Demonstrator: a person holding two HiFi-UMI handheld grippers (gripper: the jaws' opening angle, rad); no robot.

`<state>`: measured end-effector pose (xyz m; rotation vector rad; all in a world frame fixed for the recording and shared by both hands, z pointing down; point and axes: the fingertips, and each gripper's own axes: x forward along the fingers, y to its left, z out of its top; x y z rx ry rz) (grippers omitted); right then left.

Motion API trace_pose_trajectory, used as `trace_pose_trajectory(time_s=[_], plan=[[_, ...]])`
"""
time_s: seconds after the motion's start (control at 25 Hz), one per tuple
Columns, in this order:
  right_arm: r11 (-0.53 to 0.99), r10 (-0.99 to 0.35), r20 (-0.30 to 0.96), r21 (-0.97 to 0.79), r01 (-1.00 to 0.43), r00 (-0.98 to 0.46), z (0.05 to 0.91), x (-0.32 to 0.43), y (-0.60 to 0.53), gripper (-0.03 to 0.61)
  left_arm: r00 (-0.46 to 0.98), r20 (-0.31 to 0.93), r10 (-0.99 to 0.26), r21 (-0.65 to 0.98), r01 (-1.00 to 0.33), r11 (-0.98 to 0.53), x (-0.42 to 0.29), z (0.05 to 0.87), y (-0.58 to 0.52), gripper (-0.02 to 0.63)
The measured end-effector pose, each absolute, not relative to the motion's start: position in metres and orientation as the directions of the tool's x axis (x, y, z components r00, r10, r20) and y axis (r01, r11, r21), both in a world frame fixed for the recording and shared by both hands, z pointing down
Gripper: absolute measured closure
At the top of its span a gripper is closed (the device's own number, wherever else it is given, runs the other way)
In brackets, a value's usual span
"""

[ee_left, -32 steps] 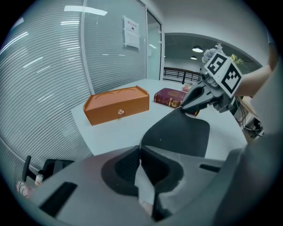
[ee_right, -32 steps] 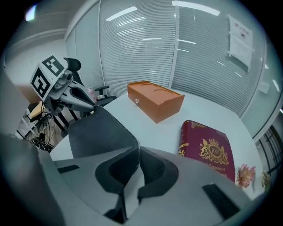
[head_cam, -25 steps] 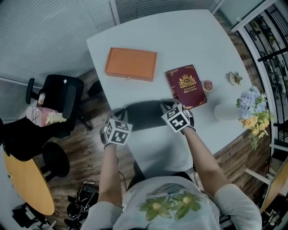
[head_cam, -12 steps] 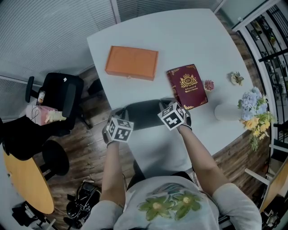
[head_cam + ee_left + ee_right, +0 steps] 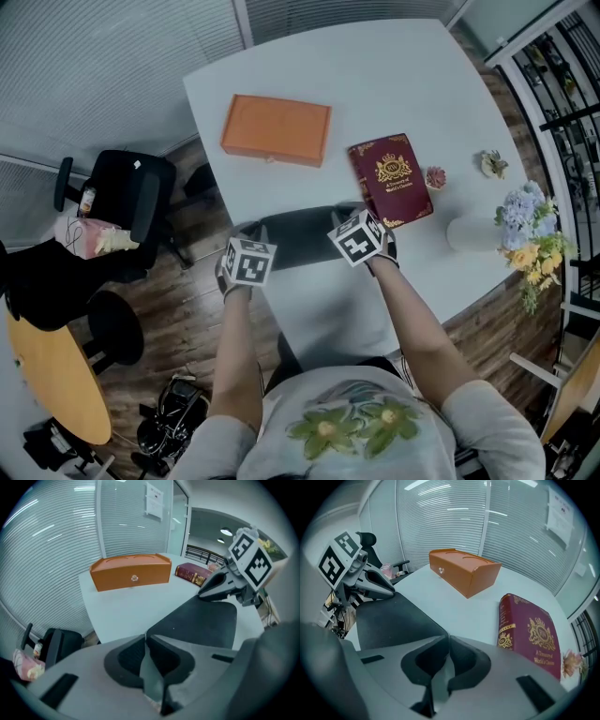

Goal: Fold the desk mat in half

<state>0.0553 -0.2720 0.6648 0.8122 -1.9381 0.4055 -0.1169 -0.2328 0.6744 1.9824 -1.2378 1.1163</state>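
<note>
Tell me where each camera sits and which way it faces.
Head view: on the person's head, facing steeply down at the table; forearms, torso, left gripper and right gripper show.
Left gripper view: on the left gripper, facing along its jaws, shut on the mat, toward the box.
Right gripper view: on the right gripper, facing along its jaws, also shut on the mat, toward box and book.
Shared: both gripper views show mat, box, book and the other gripper.

left gripper (image 5: 247, 253) rolled, edged up-frame; right gripper (image 5: 357, 231) nudged up-left.
</note>
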Motion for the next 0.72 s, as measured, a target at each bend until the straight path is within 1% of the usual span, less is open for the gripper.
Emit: trace_pose_trajectory(time_s=[0.04,0.12,0.2,0.24,0.28,0.48,0.72], plan=[[0.720,-0.369,0.873,0.051,-0.692,-0.320,0.665,0.055,-0.272,0.548,0.243,0.859,-0.450,0.050,-0.916,-0.399,-0.119,0.674,-0.233,0.591],[0.711,-0.366,0.872,0.035,-0.703,-0.327,0.664,0.055,-0.272,0.544,0.257,0.855,-0.450,0.099,-0.934,-0.344,-0.123,0.673,-0.233,0.557],[0.699,-0.365,0.867,0.015,-0.715,-0.339,0.661,0.056,-0.273,0.506,0.265,0.849,-0.457,0.125,-0.941,-0.313,-0.125,0.670,-0.234,0.532],[0.694,-0.367,0.864,0.008,-0.720,-0.344,0.659,0.056,-0.274,0.473,0.268,0.844,-0.464,0.135,-0.944,-0.300,-0.127,0.670,-0.234,0.525],[0.692,-0.369,0.862,0.007,-0.722,-0.347,0.657,0.056,-0.274,0.462,0.270,0.839,-0.472,0.144,-0.947,-0.286,-0.128,0.669,-0.235,0.518],[0.689,-0.395,0.852,0.026,-0.724,-0.345,0.647,0.059,-0.274,0.459,0.278,0.819,-0.501,0.173,-0.954,-0.247,-0.128,0.657,-0.231,0.512],[0.681,-0.428,0.821,0.019,-0.732,-0.377,0.624,0.055,-0.265,0.459,0.254,0.774,-0.580,0.151,-0.963,-0.222,-0.132,0.632,-0.227,0.512]])
